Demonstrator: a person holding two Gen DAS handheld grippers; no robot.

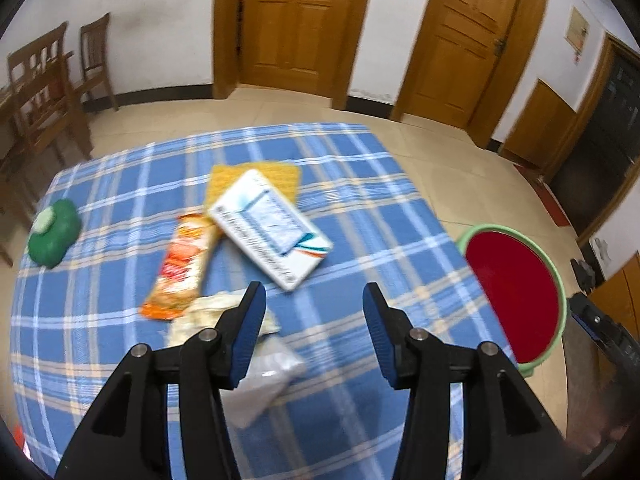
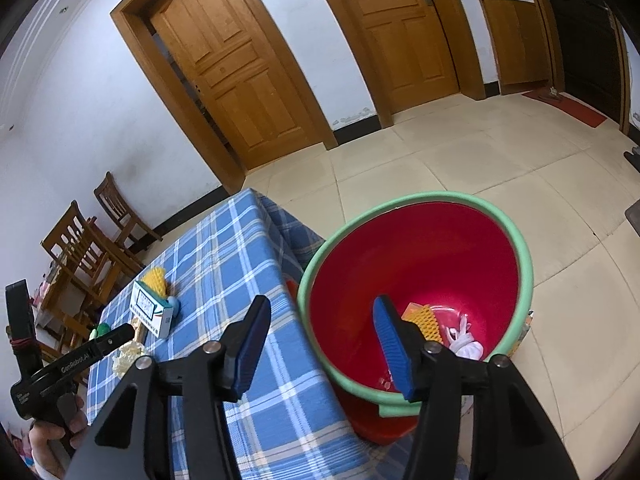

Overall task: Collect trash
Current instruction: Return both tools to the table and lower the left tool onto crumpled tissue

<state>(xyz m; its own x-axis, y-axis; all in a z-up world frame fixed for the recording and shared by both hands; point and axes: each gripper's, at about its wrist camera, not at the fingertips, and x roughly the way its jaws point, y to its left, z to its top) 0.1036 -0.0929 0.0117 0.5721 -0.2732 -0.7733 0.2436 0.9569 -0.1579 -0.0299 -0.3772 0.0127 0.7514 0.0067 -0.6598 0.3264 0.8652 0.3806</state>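
Note:
Trash lies on the blue plaid table (image 1: 360, 184): a white box (image 1: 272, 228) resting on a yellow foam net (image 1: 256, 180), an orange snack wrapper (image 1: 182, 268), a crumpled pale wrapper (image 1: 212, 312) and a clear plastic bag (image 1: 264, 376). My left gripper (image 1: 313, 292) hovers open just right of the two wrappers, with nothing between its fingers. My right gripper (image 2: 320, 304) is open and empty over the near rim of the red bucket (image 2: 420, 248). A yellow foam net (image 2: 426, 320) and white scraps (image 2: 466, 344) lie inside the bucket.
A green lidded object (image 1: 52, 232) sits at the table's left edge. The green-rimmed bucket (image 1: 516, 292) stands on the tiled floor against the table's right side. Wooden chairs (image 1: 44, 92) stand at the left wall, wooden doors (image 1: 296, 20) behind. A hand (image 2: 52, 436) holds the left tool.

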